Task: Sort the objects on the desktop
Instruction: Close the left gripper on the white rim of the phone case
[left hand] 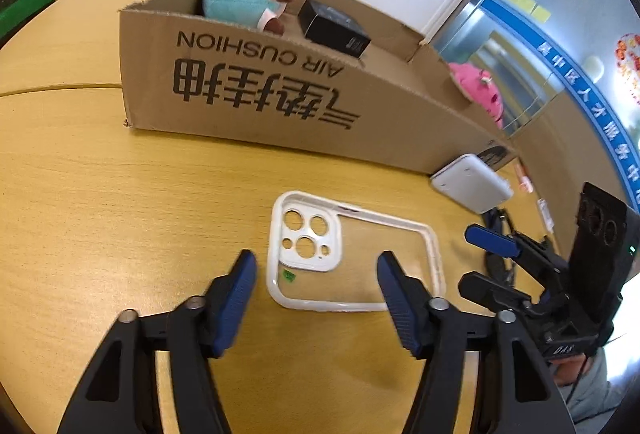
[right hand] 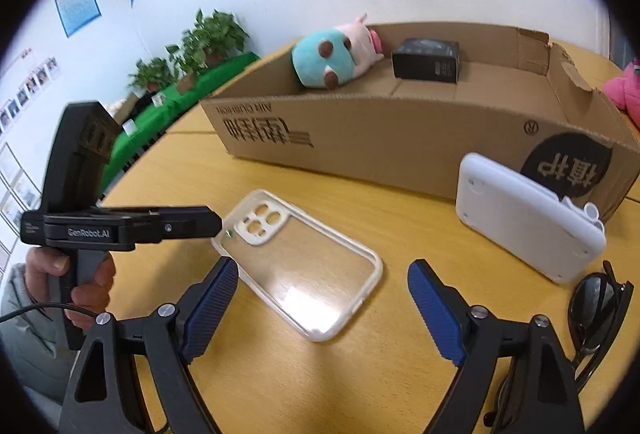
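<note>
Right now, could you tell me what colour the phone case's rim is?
White, around a clear back; the phone case shows best in the right wrist view.

We note both grippers share one build: matte black forked arms with triangular cut-outs, round silver screws at the joints, and blue ribbed pads on the fingers. Left gripper (left hand: 316, 276), right gripper (right hand: 322, 288). The body of the left one carries white "GenRobot.AI" lettering and a tall black block on top. A thin black cable (right hand: 36, 310) runs from its grip. The person's hand (right hand: 80, 280) emerges from a grey sleeve (right hand: 24, 318).
</note>
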Available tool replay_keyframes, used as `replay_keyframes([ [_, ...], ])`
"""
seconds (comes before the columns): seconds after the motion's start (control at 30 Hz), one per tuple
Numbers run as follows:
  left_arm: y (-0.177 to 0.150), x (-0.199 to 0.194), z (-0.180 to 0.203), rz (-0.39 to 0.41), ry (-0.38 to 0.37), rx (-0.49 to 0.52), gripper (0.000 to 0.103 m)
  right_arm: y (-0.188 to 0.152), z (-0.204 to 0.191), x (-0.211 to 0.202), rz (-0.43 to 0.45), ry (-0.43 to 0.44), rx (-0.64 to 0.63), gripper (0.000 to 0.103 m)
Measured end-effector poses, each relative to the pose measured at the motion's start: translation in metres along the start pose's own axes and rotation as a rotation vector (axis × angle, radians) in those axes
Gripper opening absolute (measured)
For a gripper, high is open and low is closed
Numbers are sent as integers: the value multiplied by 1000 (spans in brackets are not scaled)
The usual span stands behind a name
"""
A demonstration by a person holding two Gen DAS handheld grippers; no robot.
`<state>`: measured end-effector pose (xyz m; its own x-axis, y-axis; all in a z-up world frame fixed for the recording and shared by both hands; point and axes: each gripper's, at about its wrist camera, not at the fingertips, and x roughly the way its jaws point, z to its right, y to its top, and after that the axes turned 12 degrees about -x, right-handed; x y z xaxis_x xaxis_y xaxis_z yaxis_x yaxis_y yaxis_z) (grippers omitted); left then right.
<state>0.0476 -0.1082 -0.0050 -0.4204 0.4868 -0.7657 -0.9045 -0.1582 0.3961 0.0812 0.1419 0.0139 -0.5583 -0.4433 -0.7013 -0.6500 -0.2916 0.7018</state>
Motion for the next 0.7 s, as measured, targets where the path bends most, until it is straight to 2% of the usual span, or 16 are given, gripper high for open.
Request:
replay_keyframes([
  [0.07, 2, 8, -5, -20, 17, -27, 35, -1, -3, 7, -36, -36, -10, 68],
  [0.1, 3, 10, -8, -23, 31, -39, 29, -3, -4, 12, -62, -54, -15, 63],
  [0.13, 4, 11, -9, -13, 43, -41, 21, -4, -3, 15, -79, -64, -16, 52],
  [0.17, 4, 11, -10, -11, 54, -38, 17, -6, -3, 19, -96, -71, -11, 41],
  [0.23, 3, 11, -10, -6, 70, -31, 11, -10, -1, 25, -122, -75, 12, 30],
  [0.3, 1, 10, -11, -1, 77, -28, 8, -11, -2, 24, -128, -125, -11, 17],
  [0.53, -6, 9, -6, -13, 109, 10, 6, -13, 3, 22, -122, -146, 0, 11],
  [0.7, -8, 12, 1, -36, 127, 41, 9, -8, 7, 20, -104, -166, 7, 9],
])
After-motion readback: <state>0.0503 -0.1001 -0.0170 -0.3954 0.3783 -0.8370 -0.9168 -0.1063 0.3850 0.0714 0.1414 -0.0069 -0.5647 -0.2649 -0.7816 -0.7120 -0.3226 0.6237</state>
